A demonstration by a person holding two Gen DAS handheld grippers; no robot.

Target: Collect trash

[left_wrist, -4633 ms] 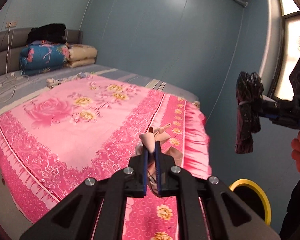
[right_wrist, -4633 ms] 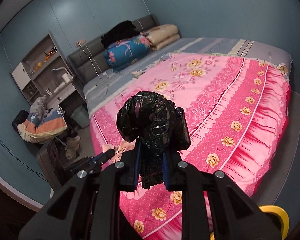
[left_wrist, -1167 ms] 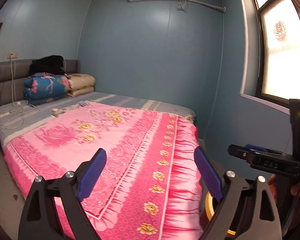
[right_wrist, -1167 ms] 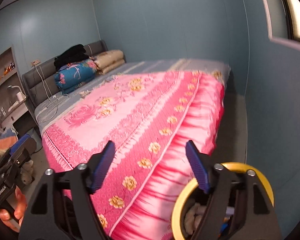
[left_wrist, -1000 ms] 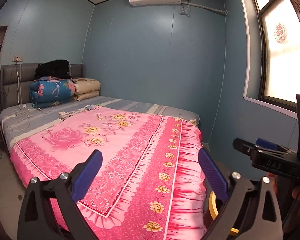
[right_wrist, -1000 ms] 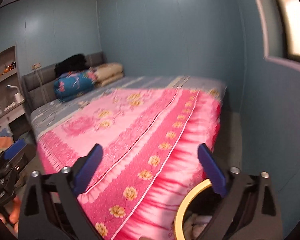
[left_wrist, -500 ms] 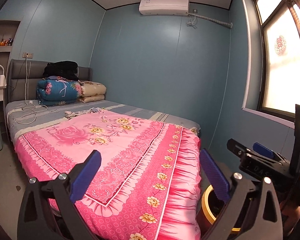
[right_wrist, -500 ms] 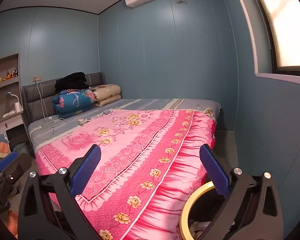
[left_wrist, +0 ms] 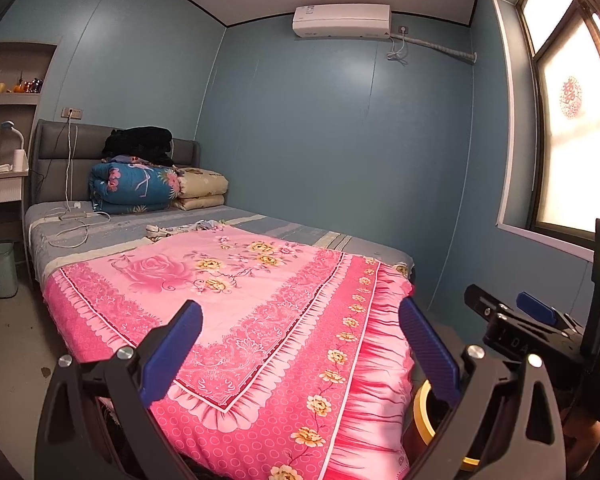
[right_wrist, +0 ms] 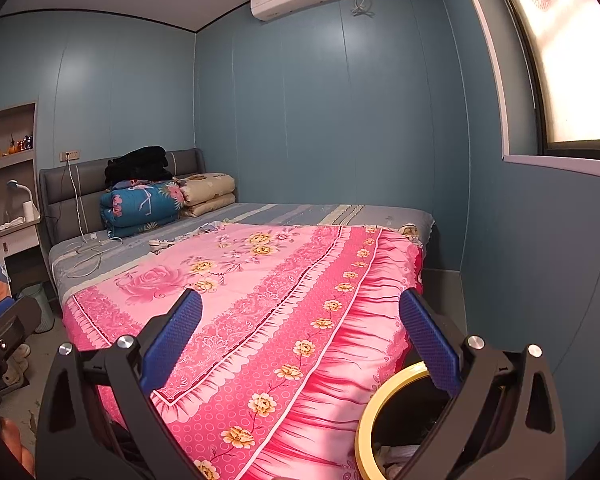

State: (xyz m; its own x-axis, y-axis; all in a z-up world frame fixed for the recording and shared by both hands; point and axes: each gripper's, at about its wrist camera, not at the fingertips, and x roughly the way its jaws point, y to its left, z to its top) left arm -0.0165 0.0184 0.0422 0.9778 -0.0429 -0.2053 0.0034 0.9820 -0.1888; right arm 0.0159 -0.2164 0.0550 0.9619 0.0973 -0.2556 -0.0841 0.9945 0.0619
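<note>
Pale crumpled trash (right_wrist: pixel 396 454) inside yellow-rimmed round bin (right_wrist: pixel 366 420) at five o'clock, likely light and soft, best pinched at a fold; both tools (left_wrist: pixel 300 356) (right_wrist: pixel 300 344) spread apart, empty.

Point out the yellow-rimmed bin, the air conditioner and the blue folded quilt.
yellow-rimmed bin (right_wrist: pixel 374 408): right wrist view, on its yellow rim.
air conditioner (left_wrist: pixel 342 21): left wrist view, on its white front panel.
blue folded quilt (left_wrist: pixel 134 186): left wrist view, on its folded side.

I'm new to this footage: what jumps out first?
The bright pink floral bedspread fills the middle of both views, over a grey-striped sheet. Against the headboard sits a folded blue quilt. At lower right, beside the bed's foot, stands a yellow-rimmed bin, with both grippers open and empty.
</note>
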